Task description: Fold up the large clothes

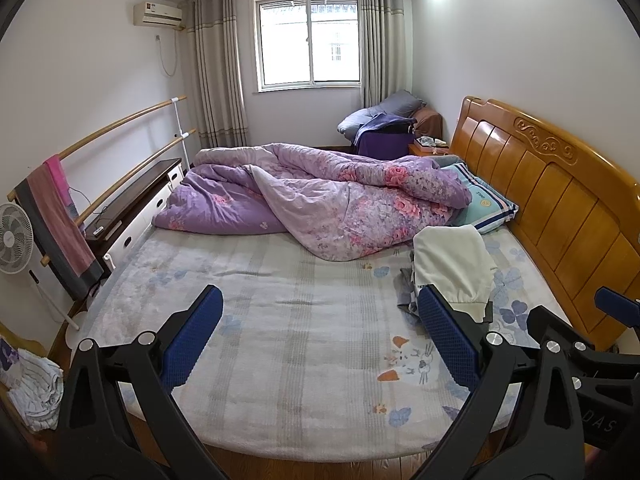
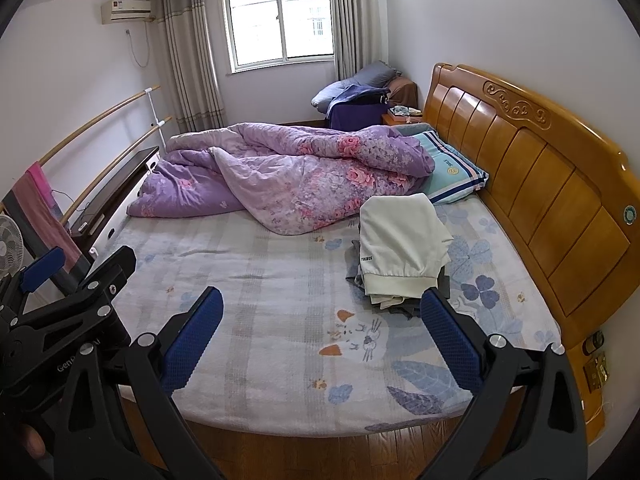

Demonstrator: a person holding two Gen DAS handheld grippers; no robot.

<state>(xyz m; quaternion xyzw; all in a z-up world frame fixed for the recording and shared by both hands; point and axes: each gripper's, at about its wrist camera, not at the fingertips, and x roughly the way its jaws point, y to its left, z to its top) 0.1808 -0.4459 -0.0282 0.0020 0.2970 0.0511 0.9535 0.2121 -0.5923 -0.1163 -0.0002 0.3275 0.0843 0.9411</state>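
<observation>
1. The left gripper (image 1: 320,316) is held above the foot side of the bed (image 1: 280,320), with nothing between its blue pads (image 1: 194,340). The jaws stand wide apart and both fingers point forward over the sheet, toward the quilt (image 1: 320,196).
2. In the left wrist view the black frame of the right gripper (image 1: 580,360) shows at the right edge, just beside the left one, so the two tools are held side by side.
3. The right gripper (image 2: 322,316) is also held over the bed edge (image 2: 280,412), its jaws wide apart and empty. Its fingers (image 2: 452,344) point toward the quilt (image 2: 288,172) too, a little more to the headboard side.
4. In the right wrist view a part of the left gripper (image 2: 72,296) is seen at the left edge, and a fingertip of the person shows in the lower left corner.
5. The clothes (image 2: 400,248) lie in a small pile on the bed, between the quilt and the headboard (image 2: 540,184), just below the pillow (image 2: 452,172). A white garment lies on top and grey pieces show under it.
6. The tip of the right finger of each gripper appears close to the near edge of the clothes (image 1: 452,264), but I cannot tell if it touches; neither gripper holds the cloth.
7. The quilt is crumpled along the far side of the bed, well apart from both grippers.
</observation>
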